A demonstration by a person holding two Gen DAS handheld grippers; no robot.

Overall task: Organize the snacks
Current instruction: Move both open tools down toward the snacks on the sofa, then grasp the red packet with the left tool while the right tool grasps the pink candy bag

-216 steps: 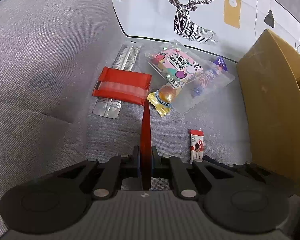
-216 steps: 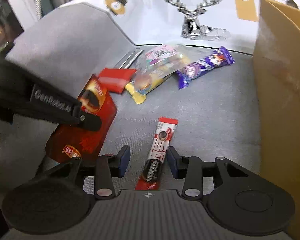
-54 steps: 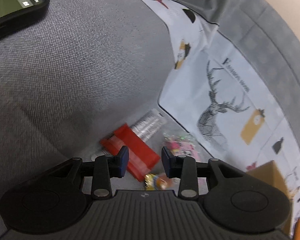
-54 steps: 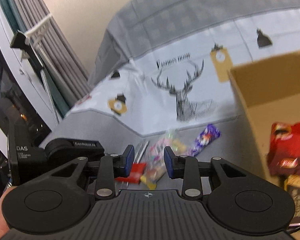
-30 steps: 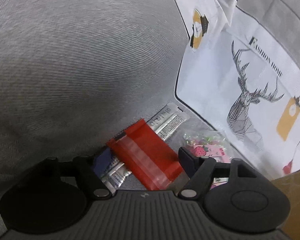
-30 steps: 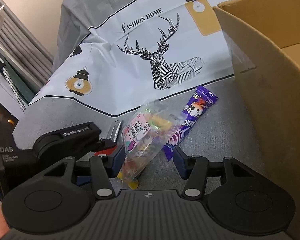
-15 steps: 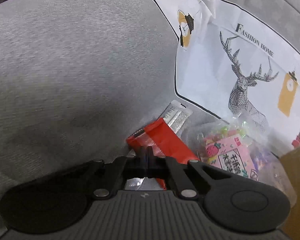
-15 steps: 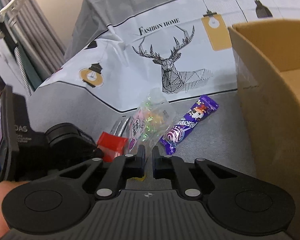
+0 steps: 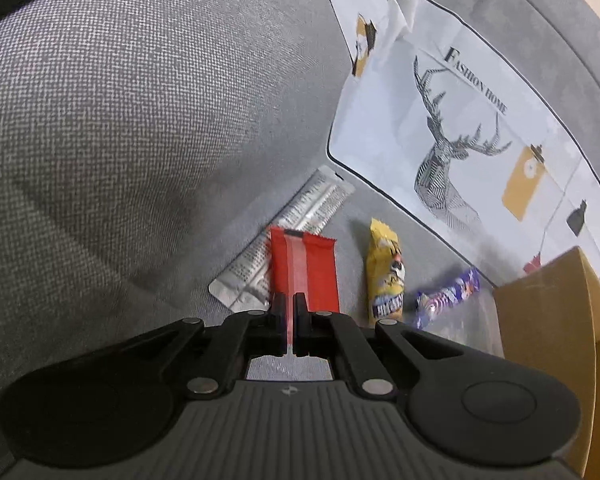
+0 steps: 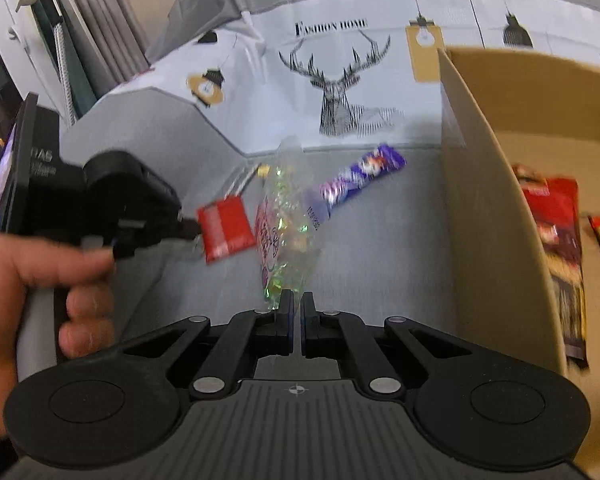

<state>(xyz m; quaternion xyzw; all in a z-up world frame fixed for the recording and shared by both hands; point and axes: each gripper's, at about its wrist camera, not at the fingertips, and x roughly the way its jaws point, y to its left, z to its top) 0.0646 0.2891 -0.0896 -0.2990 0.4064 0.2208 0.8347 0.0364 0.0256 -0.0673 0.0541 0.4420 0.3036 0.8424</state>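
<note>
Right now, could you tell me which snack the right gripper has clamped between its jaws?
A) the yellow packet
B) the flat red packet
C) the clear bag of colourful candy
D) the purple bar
C: in the right wrist view the right gripper has its jaws shut on the lower edge of the clear bag of colourful candy, while the flat red packet is held by the left gripper and the purple bar lies on the sofa.

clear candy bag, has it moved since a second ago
Yes. The clear candy bag no longer lies beside the purple bar on the sofa; it hangs lifted, pinched in the right gripper, nearer the cardboard box.
</note>
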